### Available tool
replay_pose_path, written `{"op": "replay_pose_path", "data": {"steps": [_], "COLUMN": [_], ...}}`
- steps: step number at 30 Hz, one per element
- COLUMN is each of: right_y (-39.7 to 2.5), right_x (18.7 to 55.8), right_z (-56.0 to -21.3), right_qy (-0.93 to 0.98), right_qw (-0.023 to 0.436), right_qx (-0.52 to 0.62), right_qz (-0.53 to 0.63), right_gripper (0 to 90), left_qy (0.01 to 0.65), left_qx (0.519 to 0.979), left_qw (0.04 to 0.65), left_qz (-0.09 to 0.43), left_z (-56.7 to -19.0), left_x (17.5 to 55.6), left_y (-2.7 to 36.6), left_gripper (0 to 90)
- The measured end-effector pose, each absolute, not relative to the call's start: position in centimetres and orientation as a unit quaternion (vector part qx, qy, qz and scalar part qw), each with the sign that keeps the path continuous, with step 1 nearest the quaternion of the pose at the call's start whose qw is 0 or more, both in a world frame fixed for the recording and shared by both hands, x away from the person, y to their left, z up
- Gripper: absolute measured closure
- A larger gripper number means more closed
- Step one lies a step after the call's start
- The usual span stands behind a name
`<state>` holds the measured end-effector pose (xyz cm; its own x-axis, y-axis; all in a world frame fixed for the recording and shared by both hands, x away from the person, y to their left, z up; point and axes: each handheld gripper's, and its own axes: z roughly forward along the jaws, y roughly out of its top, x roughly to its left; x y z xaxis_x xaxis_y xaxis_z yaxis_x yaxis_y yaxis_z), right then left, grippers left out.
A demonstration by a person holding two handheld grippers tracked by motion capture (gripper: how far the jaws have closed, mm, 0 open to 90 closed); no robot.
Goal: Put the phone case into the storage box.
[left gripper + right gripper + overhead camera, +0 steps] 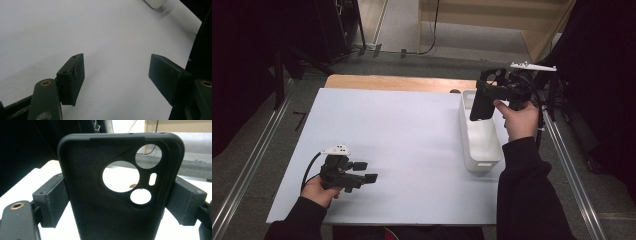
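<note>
A black phone case (481, 107) with several round camera cut-outs hangs upright over the far end of a white bin (482, 150). My right gripper (498, 93) is shut on it, held up in a hand at the table's right side. In the right gripper view the case (95, 217) stands between the pads (51, 200), which press on its two long edges, hollow side toward the camera. My left gripper (367, 172) rests low at the front left, open with nothing between its fingers. In the left gripper view it (116, 67) looks across bare white table.
The white table top (402, 135) covers a wooden table whose far edge (397, 82) shows. The bin stands along the right edge; its corner (156, 3) shows in the left gripper view. Dark drapes and metal floor rails flank the table.
</note>
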<state>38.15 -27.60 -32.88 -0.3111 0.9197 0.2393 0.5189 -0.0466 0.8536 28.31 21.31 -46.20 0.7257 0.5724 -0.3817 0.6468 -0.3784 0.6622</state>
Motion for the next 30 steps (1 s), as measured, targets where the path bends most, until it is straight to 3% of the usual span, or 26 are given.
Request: {"op": "replay_pose_path", "data": {"steps": [30], "right_y": [-26.9], "right_x": [47.0], "right_z": [-32.1], "right_qy": [0.635], "right_qw": [0.265], "right_qx": [0.581], "right_qz": [0.434], "right_gripper": [12.1], "left_qy": [0.369], "left_qx": [0.828], "left_qw": [0.42], "left_qz": [-0.041], "left_z": [-46.1], "left_x": [28.6], "left_y": [21.7], "left_gripper": [28.4]}}
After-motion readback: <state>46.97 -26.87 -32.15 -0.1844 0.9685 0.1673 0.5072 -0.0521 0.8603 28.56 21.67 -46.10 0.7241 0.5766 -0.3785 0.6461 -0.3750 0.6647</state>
